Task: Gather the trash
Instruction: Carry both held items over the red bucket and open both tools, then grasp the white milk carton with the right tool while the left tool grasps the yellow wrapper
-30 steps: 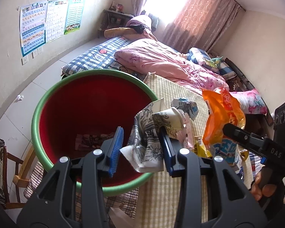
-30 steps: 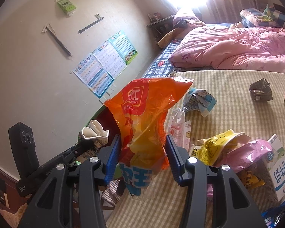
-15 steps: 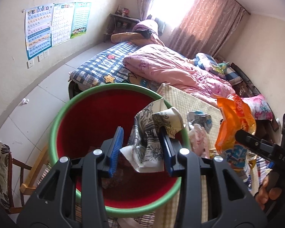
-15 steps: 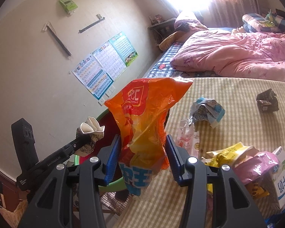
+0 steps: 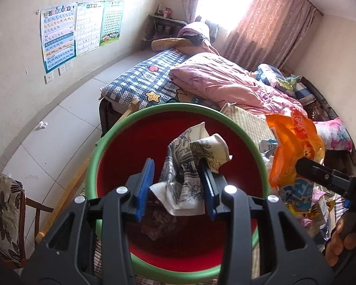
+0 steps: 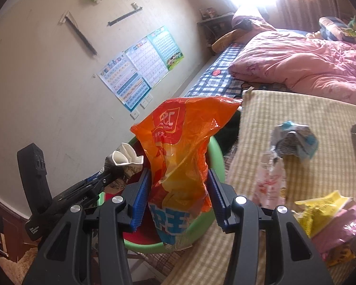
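Note:
My left gripper is shut on a crumpled patterned paper cup and hangs over the mouth of the red basin with a green rim. A dark wrapper lies on the basin's floor. My right gripper is shut on an orange snack bag, held upright at the basin's edge. In the right wrist view the left gripper and its cup show at the left. In the left wrist view the orange bag sits at the right.
Loose wrappers lie on the striped mat: a blue-grey one, a clear pink one, a yellow one. A pink quilt covers the bed behind. A wooden chair stands at the left, and a paper ball lies on the floor.
Both grippers have moved left toward the basin with their loads. The cup now hangs over the basin's middle, and the orange bag has reached its rim.

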